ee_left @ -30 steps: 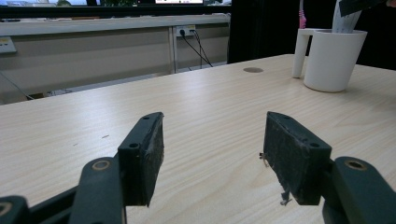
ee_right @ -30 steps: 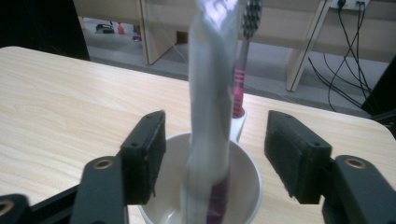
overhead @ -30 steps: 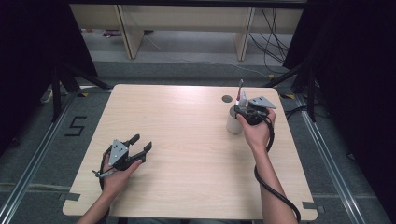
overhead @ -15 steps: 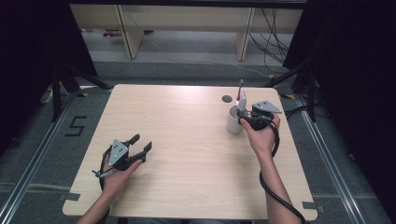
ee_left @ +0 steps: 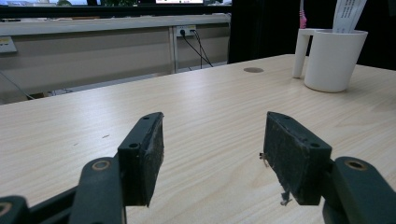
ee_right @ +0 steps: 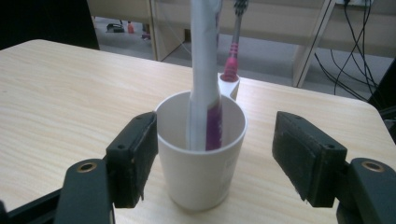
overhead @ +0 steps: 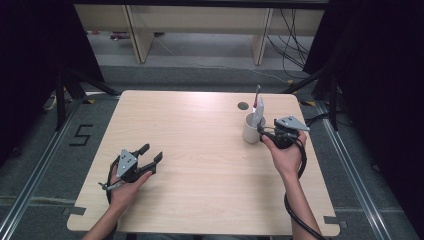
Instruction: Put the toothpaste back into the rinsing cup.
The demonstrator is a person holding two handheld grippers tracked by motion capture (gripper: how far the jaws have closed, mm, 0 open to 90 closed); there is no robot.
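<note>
One white cup (overhead: 251,131) stands on the table (overhead: 200,150) at the far right, near the one round hole (overhead: 243,106) in the tabletop. Two things stand in it: one white-and-purple toothpaste tube (ee_right: 204,84), upright and leaning on the inner wall, and one pink toothbrush (ee_right: 232,51) in the slot of the cup's handle, bristles up. The left gripper view also catches the cup (ee_left: 334,58) at upper right with the tube and the toothbrush rising from it.

Two grippers, one per hand. The right gripper (overhead: 266,134) sits just beside the cup on its right side; in the right gripper view (ee_right: 219,163) its jaws stand wide, and they have just been opening. The cup is between them, off to the left: the left pad looks to be right against the cup wall or a hair off it, can't tell which, and the right pad is clearly apart with bare table in the gap. No grip on it.

The left gripper (overhead: 151,156) rests low on the near left part of the table, well apart from the cup. Its jaws (ee_left: 212,158) gape wide with nothing between them, just wood grain.
</note>
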